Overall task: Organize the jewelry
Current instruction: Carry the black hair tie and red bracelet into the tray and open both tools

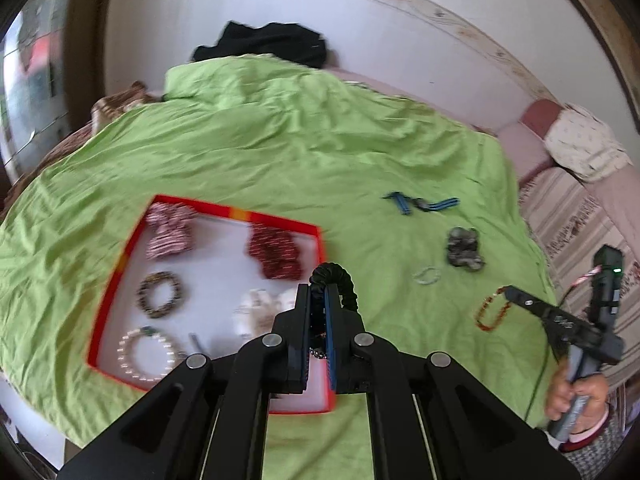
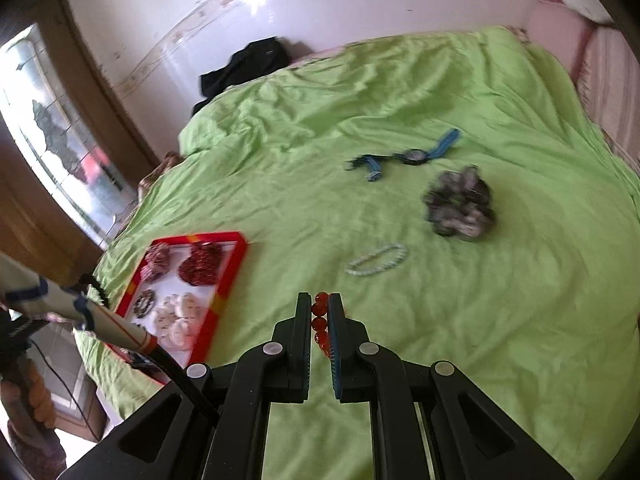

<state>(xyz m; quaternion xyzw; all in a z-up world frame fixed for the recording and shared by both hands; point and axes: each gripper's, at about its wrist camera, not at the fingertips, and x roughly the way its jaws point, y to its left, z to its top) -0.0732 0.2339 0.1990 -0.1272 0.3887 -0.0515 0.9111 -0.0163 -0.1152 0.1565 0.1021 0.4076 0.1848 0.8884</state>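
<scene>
Jewelry is lying partly in the red tray (image 1: pixel 120 264), partly loose on the green sheet (image 1: pixel 280 140). Through the left wrist view, we are seeing our left gripper (image 1: pixel 319 296) clamped nearly closed on a black fabric band (image 1: pixel 336 280) above the tray; if it lets go too near the rim, the band may be landing outside. Through the right wrist view, our right gripper (image 2: pixel 320 312) is pinching an orange bead bracelet (image 2: pixel 320 324) over the sheet, beside the tray; smooth beads may be slipping free.
</scene>
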